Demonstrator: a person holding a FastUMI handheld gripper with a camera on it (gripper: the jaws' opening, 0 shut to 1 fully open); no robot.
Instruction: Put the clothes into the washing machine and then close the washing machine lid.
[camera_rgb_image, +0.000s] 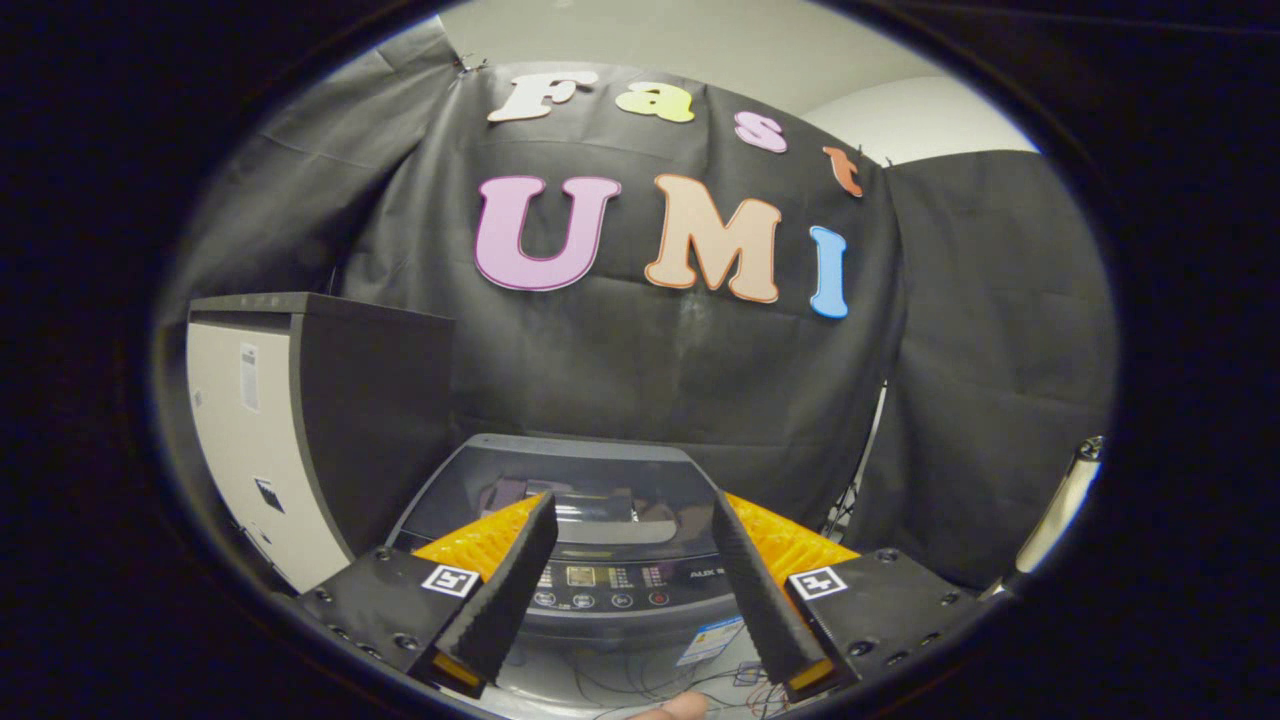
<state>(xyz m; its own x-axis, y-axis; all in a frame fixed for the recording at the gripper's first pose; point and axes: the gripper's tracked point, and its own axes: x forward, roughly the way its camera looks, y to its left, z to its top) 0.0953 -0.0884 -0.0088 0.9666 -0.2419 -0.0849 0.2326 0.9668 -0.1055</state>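
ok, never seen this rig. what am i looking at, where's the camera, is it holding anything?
No robot arm here: a person carries a handheld two-finger gripper, and the fisheye camera rides on it, looking forward along the fingers. The fingers are spread apart with nothing between them. Just ahead and below sits a top-loading washing machine; its dark lid looks closed, with the control panel nearest the fingers. A cabinet stands to one side of the washer, and black cloth forms the booth wall behind. At the bottom, a fingertip peeks in.
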